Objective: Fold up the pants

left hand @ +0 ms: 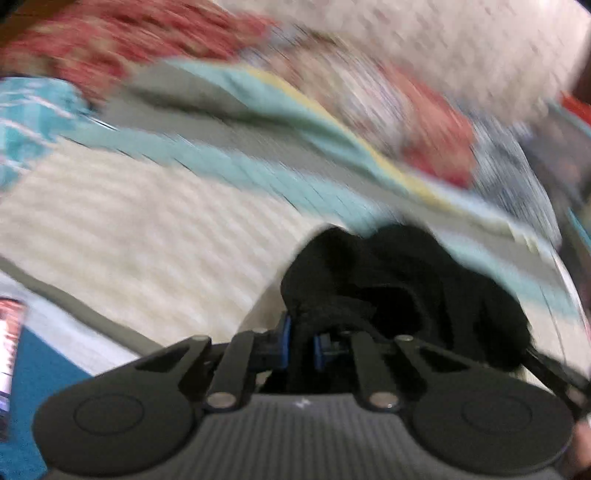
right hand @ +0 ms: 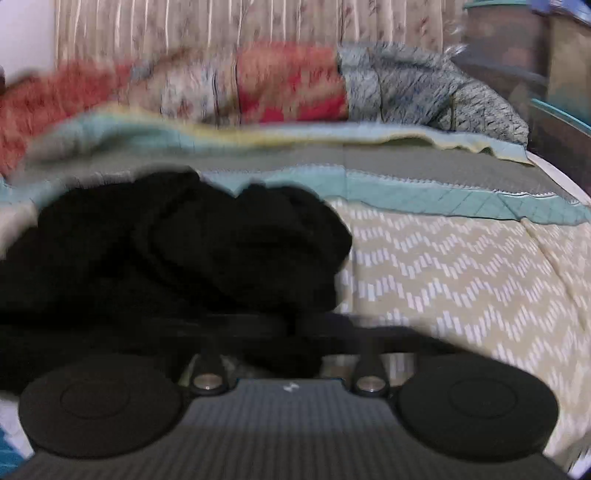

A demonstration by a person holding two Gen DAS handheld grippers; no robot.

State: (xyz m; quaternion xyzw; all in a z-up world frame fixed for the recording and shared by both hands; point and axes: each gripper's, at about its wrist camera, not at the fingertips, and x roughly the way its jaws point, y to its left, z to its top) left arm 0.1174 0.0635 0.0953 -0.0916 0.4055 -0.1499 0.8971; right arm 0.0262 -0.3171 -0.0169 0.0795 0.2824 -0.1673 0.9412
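Observation:
The black pants (right hand: 184, 251) lie bunched in a heap on a bed with a beige zigzag cover (right hand: 461, 277). In the left wrist view my left gripper (left hand: 301, 343) is shut on a fold of the black pants (left hand: 388, 280), the cloth pinched between its blue pads (left hand: 283, 341). In the right wrist view the pants cover my right gripper (right hand: 295, 328), whose arms are spread wide; its fingertips are hidden under the cloth. Both views are blurred.
A teal and grey quilt border (right hand: 406, 184) runs across the bed behind the pants. Red patterned bedding (right hand: 288, 85) and a grey blanket (right hand: 424, 88) are piled at the back. A striped curtain (right hand: 221, 26) hangs behind. The bed's edge and blue floor (left hand: 33, 387) show at left.

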